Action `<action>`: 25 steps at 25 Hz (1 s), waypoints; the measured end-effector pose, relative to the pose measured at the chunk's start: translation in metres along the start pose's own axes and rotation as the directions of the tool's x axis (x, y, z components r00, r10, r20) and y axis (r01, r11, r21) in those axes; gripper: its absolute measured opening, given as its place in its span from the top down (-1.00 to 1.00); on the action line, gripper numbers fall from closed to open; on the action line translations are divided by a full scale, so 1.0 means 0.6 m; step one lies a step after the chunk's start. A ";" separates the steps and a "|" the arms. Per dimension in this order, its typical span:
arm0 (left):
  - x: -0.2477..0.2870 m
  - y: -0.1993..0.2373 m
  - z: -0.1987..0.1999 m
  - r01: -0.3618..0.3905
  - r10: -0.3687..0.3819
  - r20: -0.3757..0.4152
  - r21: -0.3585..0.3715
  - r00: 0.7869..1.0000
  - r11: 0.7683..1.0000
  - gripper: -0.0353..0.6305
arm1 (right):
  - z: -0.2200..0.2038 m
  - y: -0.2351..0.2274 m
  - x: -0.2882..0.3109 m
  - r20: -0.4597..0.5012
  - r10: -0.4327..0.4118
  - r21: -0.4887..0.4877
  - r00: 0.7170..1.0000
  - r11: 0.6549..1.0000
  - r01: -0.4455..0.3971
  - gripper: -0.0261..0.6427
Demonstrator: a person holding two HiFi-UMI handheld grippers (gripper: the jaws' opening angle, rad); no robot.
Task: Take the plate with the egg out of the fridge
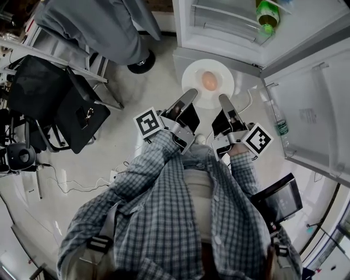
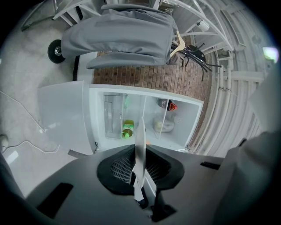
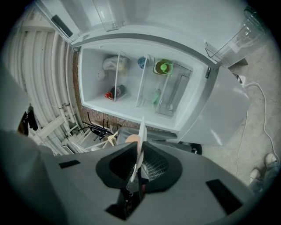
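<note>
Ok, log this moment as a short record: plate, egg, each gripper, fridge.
plate: white, held out in front of the fridge, clear of its shelves
egg: lying near the plate's middle
left gripper: shut on the plate's rim, left side
right gripper: shut on the plate's rim, right side
fridge: door open, green bottle inside

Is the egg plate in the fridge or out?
Out. The left gripper and right gripper hold the plate, egg on it, in front of the open fridge.
</note>
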State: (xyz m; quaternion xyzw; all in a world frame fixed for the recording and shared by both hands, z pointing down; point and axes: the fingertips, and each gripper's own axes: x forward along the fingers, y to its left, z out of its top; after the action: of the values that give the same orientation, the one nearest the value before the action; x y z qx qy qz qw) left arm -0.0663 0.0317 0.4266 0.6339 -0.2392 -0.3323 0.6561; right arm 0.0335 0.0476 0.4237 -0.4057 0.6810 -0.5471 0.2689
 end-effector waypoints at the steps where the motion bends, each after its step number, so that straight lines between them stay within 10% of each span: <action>1: 0.010 0.000 0.000 0.001 -0.001 0.004 -0.003 1.000 1.000 0.72 | 0.009 -0.001 0.005 -0.004 0.010 0.000 1.000 1.000 -0.010 0.78; 25: 0.045 0.013 -0.006 -0.022 0.022 -0.002 -0.007 1.000 1.000 0.72 | 0.041 -0.012 0.008 -0.001 0.000 0.041 1.000 0.999 0.000 0.78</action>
State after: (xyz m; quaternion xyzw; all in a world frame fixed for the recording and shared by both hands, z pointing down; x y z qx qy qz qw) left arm -0.0447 0.0138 0.4310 0.6293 -0.2445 -0.3253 0.6621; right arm 0.0525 0.0301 0.4246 -0.3998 0.6697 -0.5613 0.2770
